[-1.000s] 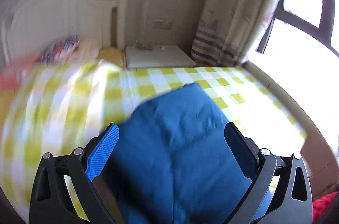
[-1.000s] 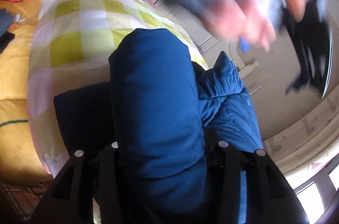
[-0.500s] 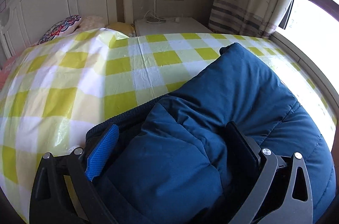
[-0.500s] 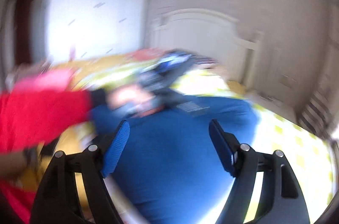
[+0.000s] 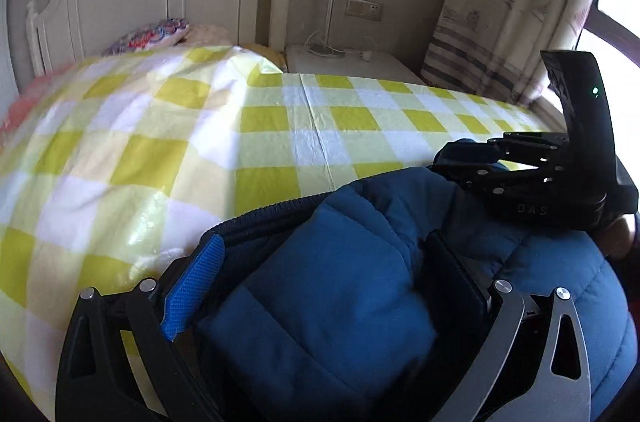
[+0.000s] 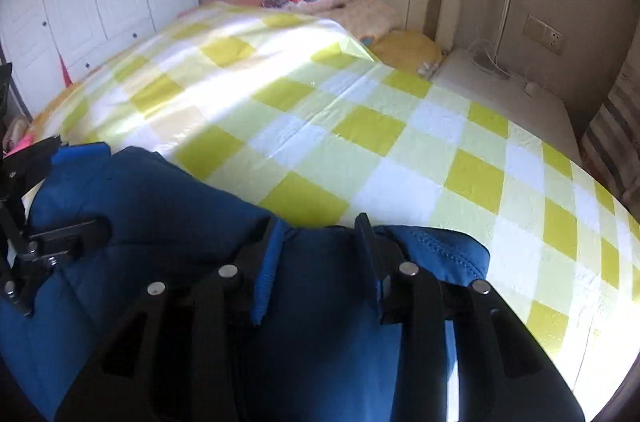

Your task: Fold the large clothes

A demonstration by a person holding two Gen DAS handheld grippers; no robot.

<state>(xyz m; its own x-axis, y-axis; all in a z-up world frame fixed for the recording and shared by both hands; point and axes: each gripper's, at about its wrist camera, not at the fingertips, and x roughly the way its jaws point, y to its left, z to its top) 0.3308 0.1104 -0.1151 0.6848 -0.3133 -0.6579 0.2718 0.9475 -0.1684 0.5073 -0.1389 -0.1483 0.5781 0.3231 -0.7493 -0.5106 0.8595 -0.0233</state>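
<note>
A blue padded jacket [image 5: 340, 286] is bunched at the near edge of the bed [image 5: 280, 126], on the yellow checked cover. The left claw [image 5: 320, 286] is clamped on a thick puffed fold of it. The right claw [image 6: 316, 262], its jaws just drawn closer, is set over a thinner stitched edge, with fabric between the fingers; whether that edge is truly pinched cannot be told. A slip is judged likely there, since the smooth shell could slide out of a shallow bite, and the springy filling could push the fold open once released. The jacket is seen as quilted, bulky and creased, with a ribbed dark hem shown in the left view.
</note>
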